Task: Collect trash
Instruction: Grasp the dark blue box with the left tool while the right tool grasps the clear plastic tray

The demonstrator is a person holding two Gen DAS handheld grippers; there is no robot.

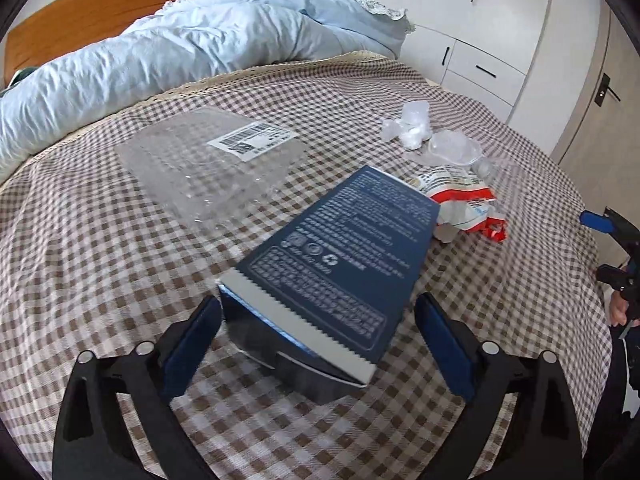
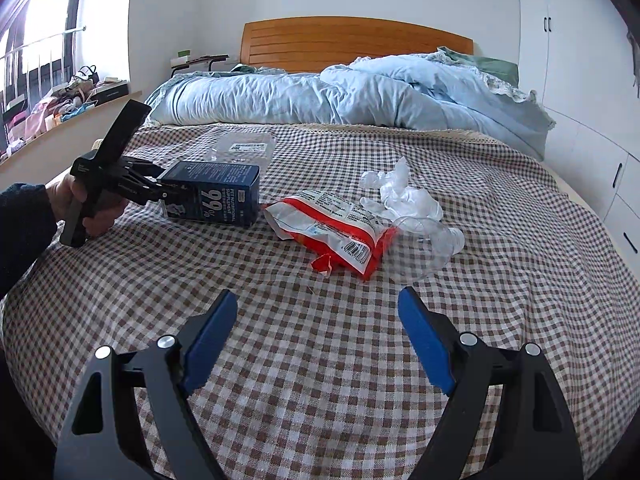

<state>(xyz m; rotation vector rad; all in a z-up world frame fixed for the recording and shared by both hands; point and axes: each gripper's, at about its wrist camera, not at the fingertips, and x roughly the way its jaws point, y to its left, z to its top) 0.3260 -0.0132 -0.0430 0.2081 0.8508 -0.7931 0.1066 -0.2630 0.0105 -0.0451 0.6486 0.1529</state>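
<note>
A dark blue carton [image 1: 340, 252] lies on the checked bedspread [image 1: 100, 260]. Its near end sits between the fingers of my left gripper [image 1: 318, 302], which stands open; the left pad is close to the carton's corner and the right pad is clearly apart. In the right wrist view the carton [image 2: 216, 196] lies with the hand-held left gripper [image 2: 166, 192] at its end. My right gripper [image 2: 317, 294] is open and empty, short of a red and white wrapper [image 2: 340, 232]. Crumpled clear plastic [image 2: 400, 196] and a clear crushed container [image 2: 428, 244] lie beyond it.
A clear flat tray with a barcode label [image 1: 208, 160] lies behind the carton. A bunched light blue duvet [image 2: 360, 96] fills the head of the bed under a wooden headboard [image 2: 352, 40]. White cupboards [image 2: 600, 152] stand on the right, a cluttered windowsill [image 2: 64, 108] on the left.
</note>
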